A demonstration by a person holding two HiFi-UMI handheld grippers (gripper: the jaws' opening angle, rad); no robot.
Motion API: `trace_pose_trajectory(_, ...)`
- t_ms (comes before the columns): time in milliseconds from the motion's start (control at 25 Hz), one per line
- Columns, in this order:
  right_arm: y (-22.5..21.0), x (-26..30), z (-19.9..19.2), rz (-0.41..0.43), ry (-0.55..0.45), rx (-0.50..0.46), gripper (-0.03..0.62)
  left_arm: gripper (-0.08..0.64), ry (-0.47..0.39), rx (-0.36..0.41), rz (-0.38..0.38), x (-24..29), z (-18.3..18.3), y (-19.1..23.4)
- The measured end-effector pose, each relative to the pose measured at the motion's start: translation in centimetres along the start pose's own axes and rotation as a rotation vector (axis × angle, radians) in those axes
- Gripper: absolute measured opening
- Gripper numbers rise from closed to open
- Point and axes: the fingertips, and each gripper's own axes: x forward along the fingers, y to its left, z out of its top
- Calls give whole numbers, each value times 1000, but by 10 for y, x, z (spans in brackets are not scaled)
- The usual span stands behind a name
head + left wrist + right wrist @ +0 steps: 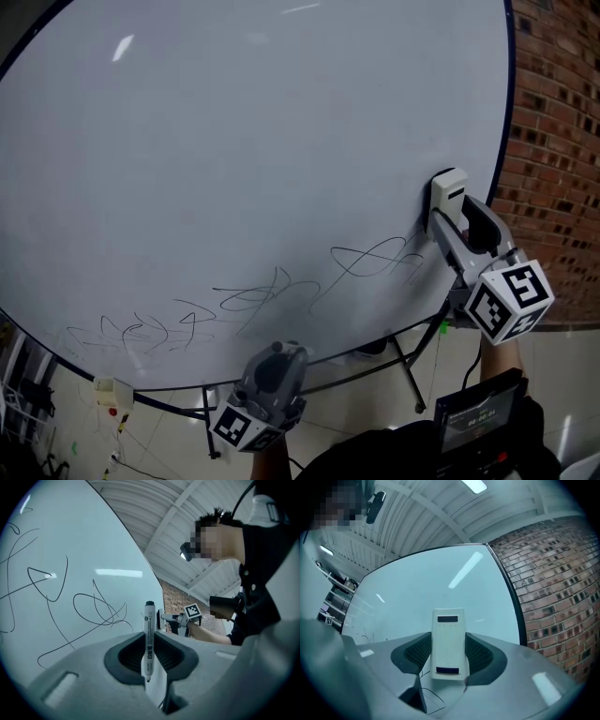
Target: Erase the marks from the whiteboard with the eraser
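The whiteboard point(234, 141) fills the head view, with black scribbled marks point(281, 295) along its lower part, from bottom left up to near the right edge. My right gripper point(450, 202) is shut on a white eraser point(447, 190) pressed to the board at its right edge, just right of the marks. In the right gripper view the eraser point(449, 643) sits upright between the jaws. My left gripper point(272, 361) hangs below the board's lower edge, shut on a white marker pen point(149, 639) that stands upright between its jaws, with scribbles point(96, 609) on the board point(84, 545) behind it.
A red brick wall point(562, 141) stands right of the board. The board's black metal stand legs point(412, 361) reach down to a pale floor. A small white box point(111, 392) hangs at the board's lower left. A person's dark sleeve point(267, 588) shows in the left gripper view.
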Motion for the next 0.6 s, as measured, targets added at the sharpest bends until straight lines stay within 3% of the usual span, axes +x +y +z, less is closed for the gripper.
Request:
trace_pose_trajectory(160, -2, -8, -40, 11, 54, 40, 227, 58, 9, 4, -6, 5, -2, -1)
trace_pose_trajectory(600, 9, -49, -246, 25, 324, 164, 227, 57, 40, 7, -43, 16, -9, -13)
